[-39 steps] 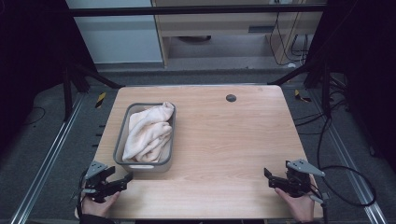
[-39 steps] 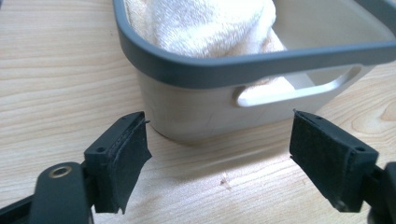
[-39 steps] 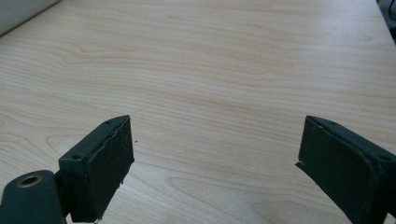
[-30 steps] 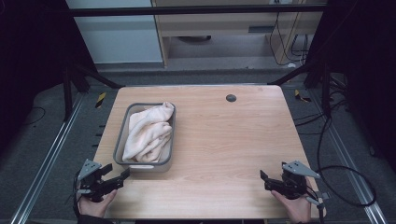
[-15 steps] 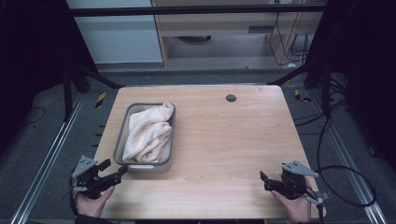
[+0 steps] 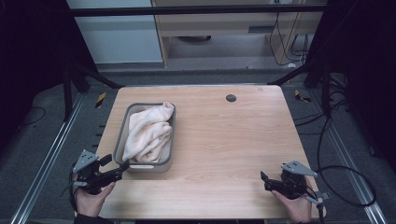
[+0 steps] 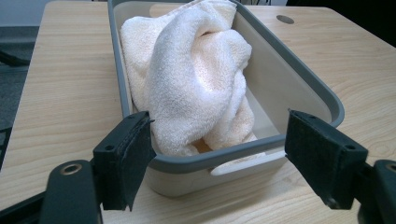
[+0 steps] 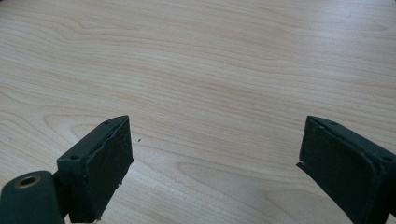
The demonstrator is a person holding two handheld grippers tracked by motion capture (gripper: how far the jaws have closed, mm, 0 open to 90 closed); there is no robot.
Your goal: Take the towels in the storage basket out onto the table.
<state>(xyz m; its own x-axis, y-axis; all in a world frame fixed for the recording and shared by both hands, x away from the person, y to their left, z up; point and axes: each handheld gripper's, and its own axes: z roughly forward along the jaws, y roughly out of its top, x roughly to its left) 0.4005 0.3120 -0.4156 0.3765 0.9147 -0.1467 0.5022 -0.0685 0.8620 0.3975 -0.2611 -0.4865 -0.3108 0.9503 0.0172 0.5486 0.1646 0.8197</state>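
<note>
towel [image 7: 196,70] hides tray [image 7: 308,88] floor

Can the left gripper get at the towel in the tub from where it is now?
Probably yes. The left gripper is open just short of the tub's near end, and the towel bulges above the rim, uncovered.

A light wooden bench [image 6: 224,140] carries 1 grey-rimmed tray [image 6: 122,135], which sits on its left half, short end just back from the near edge. Far right of the tray, near the back edge, a dark round grommet [image 6: 230,98] is set into the wood.
</note>
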